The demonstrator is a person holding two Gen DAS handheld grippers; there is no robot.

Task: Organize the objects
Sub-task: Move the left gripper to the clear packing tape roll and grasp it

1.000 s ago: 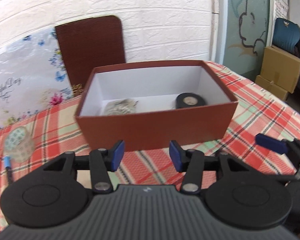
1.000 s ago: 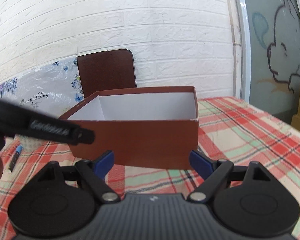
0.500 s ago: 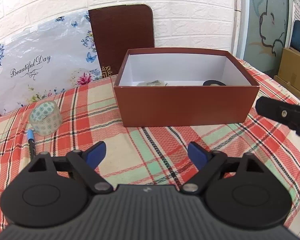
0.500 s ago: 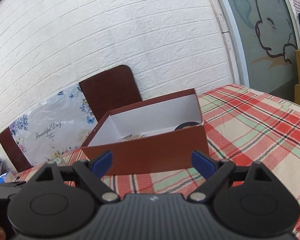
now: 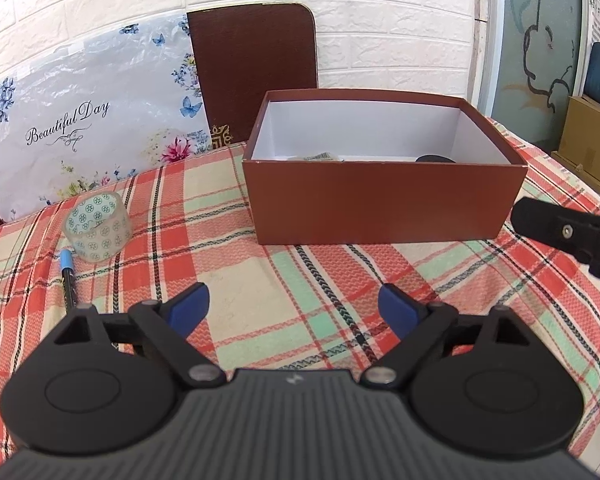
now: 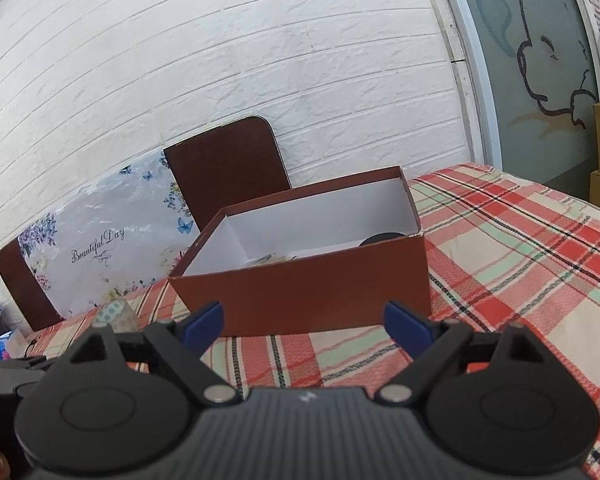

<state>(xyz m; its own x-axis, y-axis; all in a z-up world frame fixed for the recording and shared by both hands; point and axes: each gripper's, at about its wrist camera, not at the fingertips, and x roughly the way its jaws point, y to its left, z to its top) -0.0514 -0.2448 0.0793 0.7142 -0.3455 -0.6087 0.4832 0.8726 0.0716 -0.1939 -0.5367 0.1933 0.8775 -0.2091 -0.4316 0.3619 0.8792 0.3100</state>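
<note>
Left wrist view: my left gripper point(image 5: 294, 308) is hanging over the checked tablecloth point(image 5: 340, 280), jaws having just been opening, now spread wide with nothing between the blue pads. Brown box point(image 5: 384, 204) is sitting ahead on the cloth, lid off, white inside. A black roll point(image 5: 434, 159) is lying at its right end and a small packet point(image 5: 320, 156) left of centre, both only peeking over the near wall. Patterned tape roll point(image 5: 99, 226) is sitting well left of the box, upright on its side wall. A blue-tipped pen point(image 5: 69, 280) is lying just in front of it, partly hidden by my finger. My right gripper's black finger point(image 5: 564, 232) is poking in from the right edge, near the box's right corner.

Right wrist view: my right gripper point(image 6: 302, 326) is also gaping, jaws having just been opening, nothing between them. Box point(image 6: 312, 292) is sitting straight ahead, just beyond the fingertips, not touching. Tape roll point(image 6: 114, 314) is showing at the left behind my finger. A brown chair back point(image 6: 228, 168) is standing behind the box against the white brick wall
</note>
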